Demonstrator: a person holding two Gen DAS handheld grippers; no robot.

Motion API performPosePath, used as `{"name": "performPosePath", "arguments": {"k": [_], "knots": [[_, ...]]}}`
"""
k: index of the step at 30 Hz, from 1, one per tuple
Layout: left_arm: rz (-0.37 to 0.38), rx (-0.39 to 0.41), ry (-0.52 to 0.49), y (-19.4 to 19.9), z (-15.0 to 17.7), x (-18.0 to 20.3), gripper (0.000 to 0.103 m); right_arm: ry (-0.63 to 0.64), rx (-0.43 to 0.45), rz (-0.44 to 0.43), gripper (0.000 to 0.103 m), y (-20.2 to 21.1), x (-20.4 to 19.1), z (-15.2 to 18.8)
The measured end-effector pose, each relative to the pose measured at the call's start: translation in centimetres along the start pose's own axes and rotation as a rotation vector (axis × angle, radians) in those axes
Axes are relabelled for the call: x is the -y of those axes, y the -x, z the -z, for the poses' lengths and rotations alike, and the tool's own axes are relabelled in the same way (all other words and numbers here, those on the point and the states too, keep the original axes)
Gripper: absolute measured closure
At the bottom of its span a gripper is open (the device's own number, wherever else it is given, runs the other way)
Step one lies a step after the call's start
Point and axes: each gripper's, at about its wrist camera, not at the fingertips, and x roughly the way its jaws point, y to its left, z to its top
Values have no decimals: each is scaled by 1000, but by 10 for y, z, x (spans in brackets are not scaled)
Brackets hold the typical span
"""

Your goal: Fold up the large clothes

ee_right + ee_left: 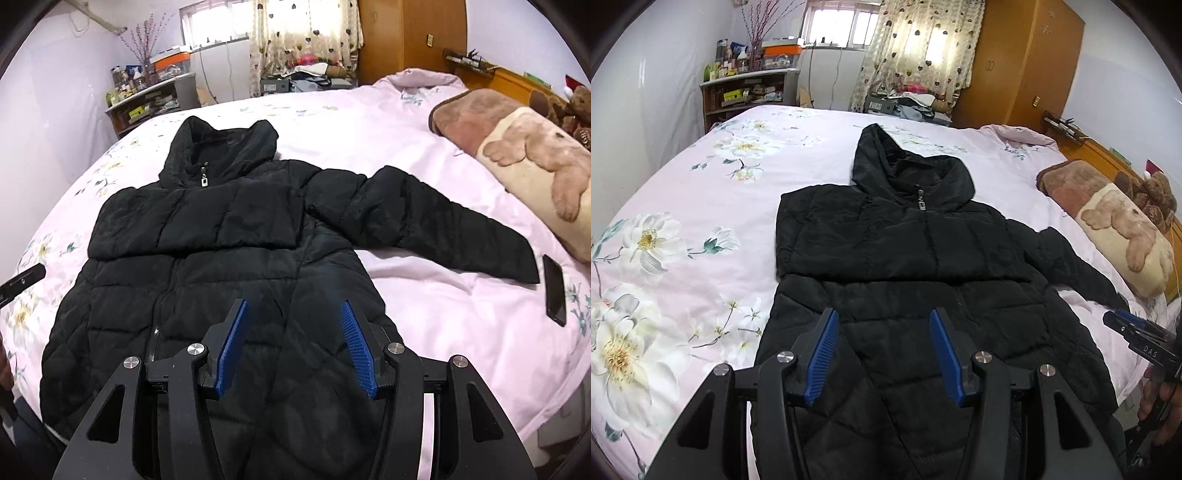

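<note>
A black hooded puffer jacket (pixel 901 251) lies front-up on the bed, hood toward the far side, zip closed. Its left sleeve is folded across the chest (pixel 192 221). Its right sleeve (pixel 436 221) stretches out to the right on the sheet. My left gripper (pixel 882 314) is open and empty above the jacket's lower hem. My right gripper (pixel 293 306) is open and empty above the lower right part of the jacket (pixel 229 280). The right gripper also shows at the right edge of the left wrist view (pixel 1137 332).
The bed has a pink floral sheet (pixel 683 221). A brown bear-print blanket (pixel 517 147) lies rolled at the right. A black phone (pixel 556 290) lies by the sleeve cuff. A shelf (pixel 746 88), curtains and a wooden wardrobe (pixel 1027 62) stand beyond the bed.
</note>
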Motion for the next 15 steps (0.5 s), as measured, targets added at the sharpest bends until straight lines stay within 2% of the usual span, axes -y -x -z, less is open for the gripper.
{"name": "performPosePath", "arguments": {"k": [9, 15], "knots": [[27, 9, -36, 26, 8, 28, 49, -34, 38, -25, 50, 38, 5, 14], [23, 21, -47, 27, 3, 40, 46, -72, 55, -43, 50, 47, 21, 15]]}}
